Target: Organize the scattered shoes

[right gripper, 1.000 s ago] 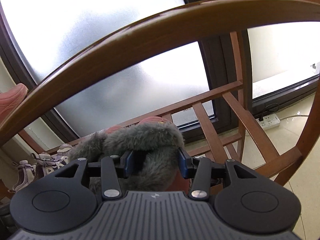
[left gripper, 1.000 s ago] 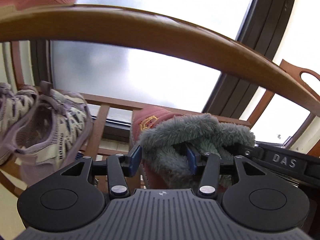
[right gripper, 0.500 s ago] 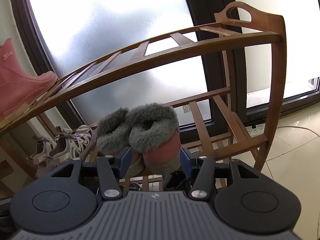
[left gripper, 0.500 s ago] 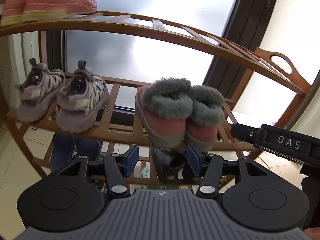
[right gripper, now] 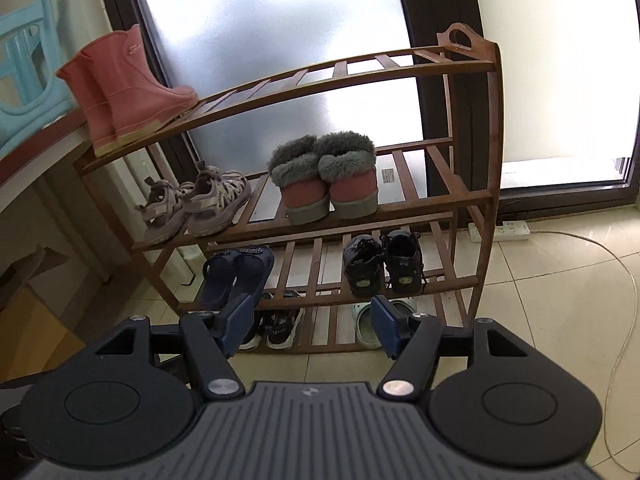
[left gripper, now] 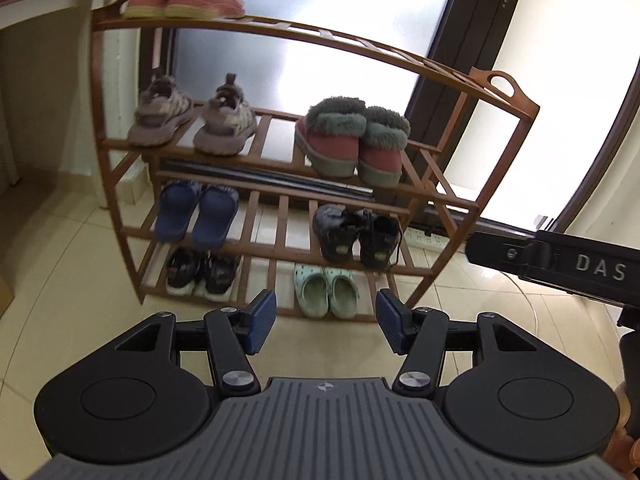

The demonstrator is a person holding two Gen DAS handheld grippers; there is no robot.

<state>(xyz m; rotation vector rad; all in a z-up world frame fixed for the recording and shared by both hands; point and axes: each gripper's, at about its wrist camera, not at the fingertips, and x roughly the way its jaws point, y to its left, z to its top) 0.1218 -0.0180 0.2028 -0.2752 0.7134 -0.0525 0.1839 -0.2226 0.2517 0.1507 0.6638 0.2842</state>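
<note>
Both grippers, left (left gripper: 326, 322) and right (right gripper: 310, 328), hang empty, right's jaws opening. Fur boots (right gripper: 326, 176) sit paired on rack's (right gripper: 490, 128) second shelf. Placement looks done; next you scan floor for strays.

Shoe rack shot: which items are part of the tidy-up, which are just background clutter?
Job items:
- wooden shoe rack
- fur-lined slippers
- pink boots
- mesh sneakers
- navy slides
- black shoes
- green clogs

Background:
- power strip
- white cable
- turquoise chair
</note>
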